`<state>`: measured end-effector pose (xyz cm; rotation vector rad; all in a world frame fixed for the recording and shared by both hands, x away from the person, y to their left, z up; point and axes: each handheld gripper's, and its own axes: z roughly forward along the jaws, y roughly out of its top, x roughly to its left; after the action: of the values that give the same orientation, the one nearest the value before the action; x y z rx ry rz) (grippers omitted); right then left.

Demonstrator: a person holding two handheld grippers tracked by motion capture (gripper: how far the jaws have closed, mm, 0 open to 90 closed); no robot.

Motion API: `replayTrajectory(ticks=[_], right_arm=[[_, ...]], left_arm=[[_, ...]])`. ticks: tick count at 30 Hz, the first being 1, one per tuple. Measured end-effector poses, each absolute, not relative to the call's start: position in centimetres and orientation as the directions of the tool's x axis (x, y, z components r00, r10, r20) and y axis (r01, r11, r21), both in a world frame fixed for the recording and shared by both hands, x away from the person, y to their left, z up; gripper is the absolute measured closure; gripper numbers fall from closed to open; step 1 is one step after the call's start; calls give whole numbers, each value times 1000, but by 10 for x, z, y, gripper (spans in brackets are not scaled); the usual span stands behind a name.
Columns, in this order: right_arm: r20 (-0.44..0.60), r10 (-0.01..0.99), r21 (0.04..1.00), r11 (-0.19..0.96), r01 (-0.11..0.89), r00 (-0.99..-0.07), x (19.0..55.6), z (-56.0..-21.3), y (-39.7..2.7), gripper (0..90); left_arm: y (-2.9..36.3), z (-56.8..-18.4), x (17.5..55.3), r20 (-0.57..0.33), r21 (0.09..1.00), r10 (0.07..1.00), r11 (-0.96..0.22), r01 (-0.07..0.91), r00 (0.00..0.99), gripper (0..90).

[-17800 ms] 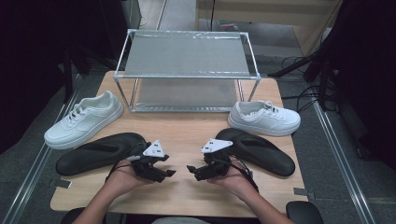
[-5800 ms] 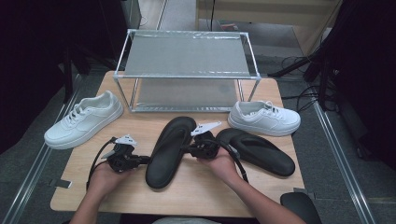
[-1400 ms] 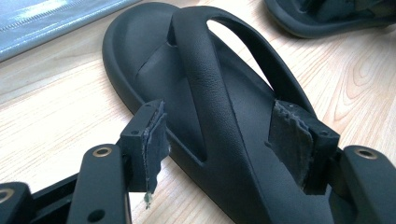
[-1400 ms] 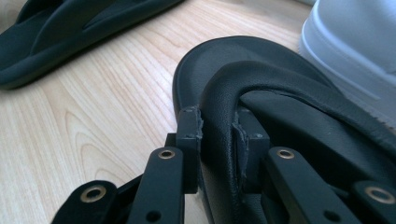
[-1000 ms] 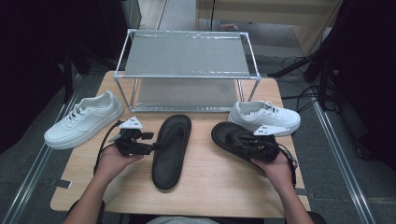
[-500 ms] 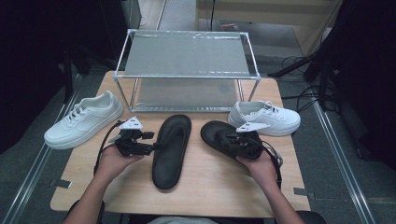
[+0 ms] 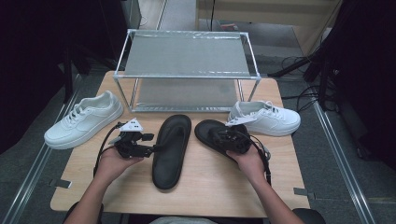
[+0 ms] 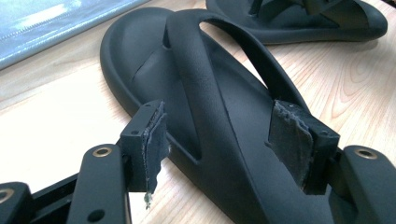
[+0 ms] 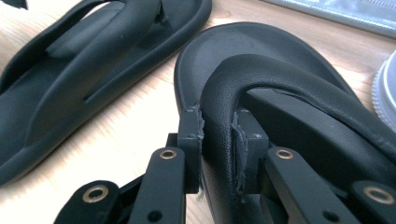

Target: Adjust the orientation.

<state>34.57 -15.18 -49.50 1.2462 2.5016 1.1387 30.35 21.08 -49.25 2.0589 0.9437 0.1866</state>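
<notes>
Centrally: 2 black sandals on tabletop (image 7: 201, 186). Right sandal (image 7: 212, 134), centre-right of frame, strap clamped in right tongs (image 9: 218, 135). Left sandal (image 7: 172, 149), frame centre; left tongs (image 8: 219, 140) spread apart astride its strap. 2 white sneakers (image 7: 84, 119) flank; wire rack (image 7: 187, 74) above.

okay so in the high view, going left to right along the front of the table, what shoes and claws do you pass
Left white sneaker → left claw, open → black flip-flop lying lengthwise → second black flip-flop, with the right claw shut on its strap → right white sneaker.
</notes>
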Motion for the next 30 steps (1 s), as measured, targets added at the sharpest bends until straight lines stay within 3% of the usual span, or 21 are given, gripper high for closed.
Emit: replayTrajectory(ticks=[22,30], right_arm=[[238,714,694,349,630,-658,365,-504,-136,752],[232,712,702,349,621,-663,369,-506,-134,741]], left_arm=[[215,-502,292,-202,731,709,-350,586,676,378],[215,-505,299,-198,733,732,-331,595,652,501]])
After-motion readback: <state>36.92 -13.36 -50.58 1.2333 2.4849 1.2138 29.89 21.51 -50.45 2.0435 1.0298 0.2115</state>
